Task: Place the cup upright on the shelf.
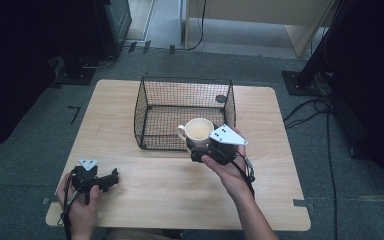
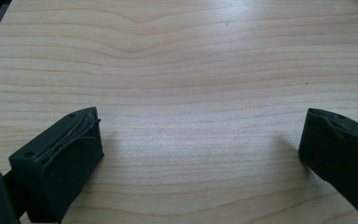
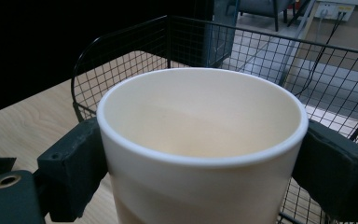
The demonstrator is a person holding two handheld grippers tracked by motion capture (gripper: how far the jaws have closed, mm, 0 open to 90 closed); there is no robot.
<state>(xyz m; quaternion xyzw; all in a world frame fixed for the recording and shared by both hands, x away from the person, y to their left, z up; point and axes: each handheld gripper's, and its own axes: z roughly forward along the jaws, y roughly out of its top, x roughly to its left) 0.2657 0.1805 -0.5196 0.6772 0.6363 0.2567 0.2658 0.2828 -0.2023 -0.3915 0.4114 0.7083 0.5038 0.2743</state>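
Note:
A cream mug (image 1: pixel 198 130) (image 3: pixel 200 140) is held upright over the near edge of a black wire basket (image 1: pixel 152 112) (image 3: pixel 135 51), its handle pointing left. My right gripper (image 1: pixel 202 145) (image 3: pixel 200 163) is shut on the mug, one jaw on each side of its wall. The mug's inside looks empty. My left gripper (image 1: pixel 111 177) (image 2: pixel 200 149) rests low over the bare wood at the table's near left, jaws wide open with nothing between them.
The light wooden table (image 1: pixel 145 195) stands on grey carpet. The wire basket sits at the table's middle back and its floor looks bare. Cables (image 1: pixel 310 112) and dark stands lie on the floor to the right and behind.

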